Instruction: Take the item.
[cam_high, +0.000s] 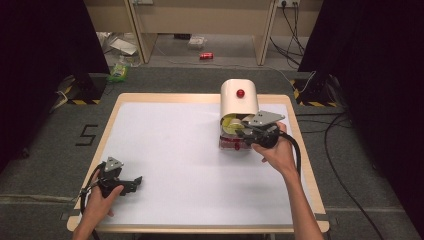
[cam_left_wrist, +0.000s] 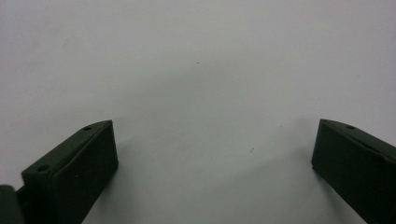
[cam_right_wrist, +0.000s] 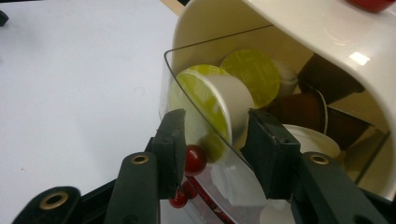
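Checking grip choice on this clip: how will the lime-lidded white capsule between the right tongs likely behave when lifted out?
The lime-lidded white capsule looks small and thin-walled, so probably light and crushable. Its smooth round side may slip or roll between the right tongs. The clear plastic drawer wall in front could snag it.

Both forearms are bare, with no sleeves. The left gripper (cam_high: 134, 182) and right gripper (cam_high: 240, 132) are black, each topped by a grey three-cornered plate and trailing a black cable. Brass-ringed screw holes dot the right gripper's arms.

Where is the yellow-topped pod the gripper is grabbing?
In the right gripper view, the yellow-topped pod sits between the right gripper's jaws, behind the clear front of the cream dispenser at the table's far right.
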